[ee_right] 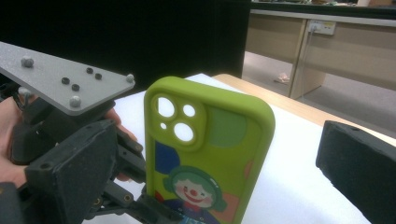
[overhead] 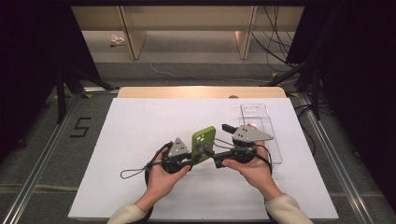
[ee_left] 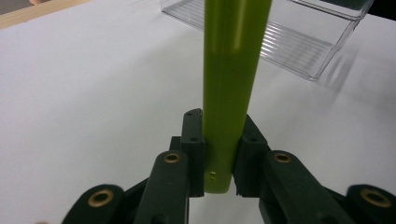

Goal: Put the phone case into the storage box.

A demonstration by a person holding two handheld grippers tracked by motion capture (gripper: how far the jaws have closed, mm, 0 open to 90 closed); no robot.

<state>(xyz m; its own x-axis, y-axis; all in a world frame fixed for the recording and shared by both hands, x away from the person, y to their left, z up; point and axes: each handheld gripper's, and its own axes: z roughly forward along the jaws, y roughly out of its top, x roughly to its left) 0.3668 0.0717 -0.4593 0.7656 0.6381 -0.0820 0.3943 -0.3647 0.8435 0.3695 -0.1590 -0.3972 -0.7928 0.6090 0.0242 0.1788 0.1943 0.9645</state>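
From above, the left gripper [overhead: 189, 156] holds the green phone case [overhead: 204, 142] upright over the counter [overhead: 140, 140]. Its own view shows the case [ee_left: 229, 93] pinched at its bottom end only; it could tip. In the right gripper view, those jaws stand apart around the case [ee_right: 205, 158]; a careless squeeze might twist it loose.

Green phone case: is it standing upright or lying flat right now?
Upright. The green phone case stands on end above the white table, its lower end clamped in the left gripper; its camera cutouts are at the top.
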